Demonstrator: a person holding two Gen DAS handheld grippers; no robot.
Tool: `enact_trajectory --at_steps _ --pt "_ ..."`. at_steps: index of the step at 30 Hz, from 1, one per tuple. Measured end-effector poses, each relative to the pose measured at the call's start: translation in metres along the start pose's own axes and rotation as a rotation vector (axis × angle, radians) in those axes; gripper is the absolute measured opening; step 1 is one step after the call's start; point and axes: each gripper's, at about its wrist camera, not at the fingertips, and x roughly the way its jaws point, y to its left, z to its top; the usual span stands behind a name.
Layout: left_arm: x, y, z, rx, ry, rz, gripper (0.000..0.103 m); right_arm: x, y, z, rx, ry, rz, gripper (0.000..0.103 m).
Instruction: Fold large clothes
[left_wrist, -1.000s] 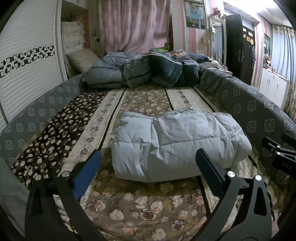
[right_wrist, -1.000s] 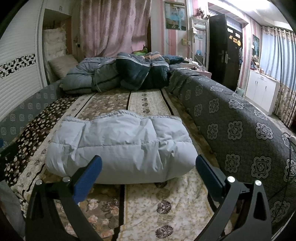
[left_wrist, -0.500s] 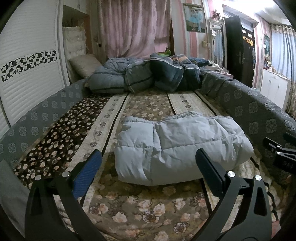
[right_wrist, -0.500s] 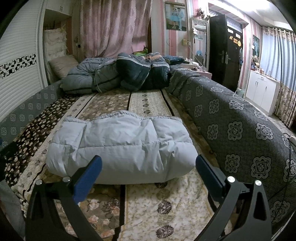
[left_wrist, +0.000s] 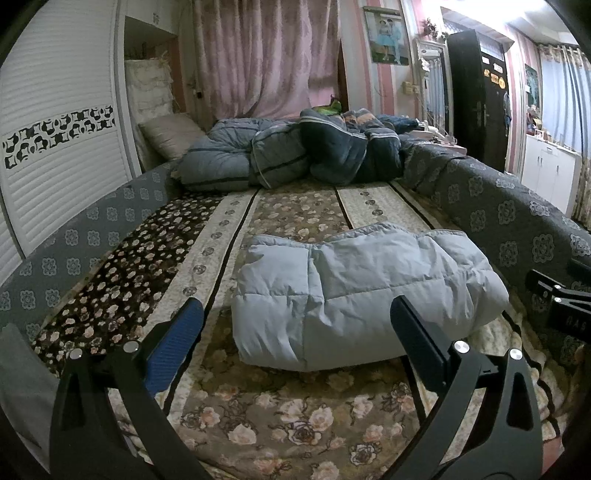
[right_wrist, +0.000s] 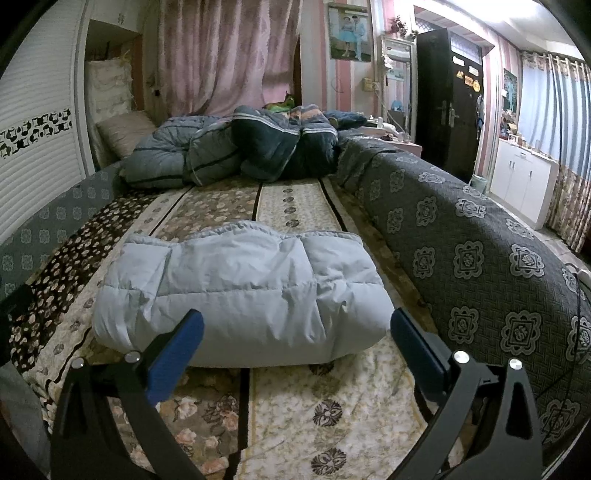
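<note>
A light blue puffy down jacket (left_wrist: 354, 291) lies folded in a compact bundle on the floral bedspread (left_wrist: 266, 417); it also shows in the right wrist view (right_wrist: 240, 291). My left gripper (left_wrist: 295, 328) is open and empty, held in front of the bundle, a little back from its near edge. My right gripper (right_wrist: 295, 332) is open and empty, its fingertips in line with the bundle's near edge. The right gripper's tip shows at the right edge of the left wrist view (left_wrist: 561, 299).
A heap of dark blue quilts (left_wrist: 295, 155) and a pillow (left_wrist: 170, 133) lie at the far end of the bed. A grey patterned cover (right_wrist: 480, 251) runs along the right side. A slatted wardrobe (left_wrist: 55, 155) stands at the left.
The left wrist view has pulled back and tilted up slightly, so the jacket sits lower and farther. The right view is almost unchanged. Both grippers stay open.
</note>
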Motion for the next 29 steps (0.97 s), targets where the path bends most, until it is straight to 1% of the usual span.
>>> enact_trajectory --at_steps 21,29 --pt "0.0004 0.0005 -0.0004 0.004 0.001 0.006 0.1 0.0 -0.0004 0.0004 0.001 -0.001 0.0 0.101" --pt "0.0005 -0.003 0.0 -0.005 0.028 0.012 0.1 0.0005 -0.0009 0.0008 0.0 -0.001 0.001 0.101"
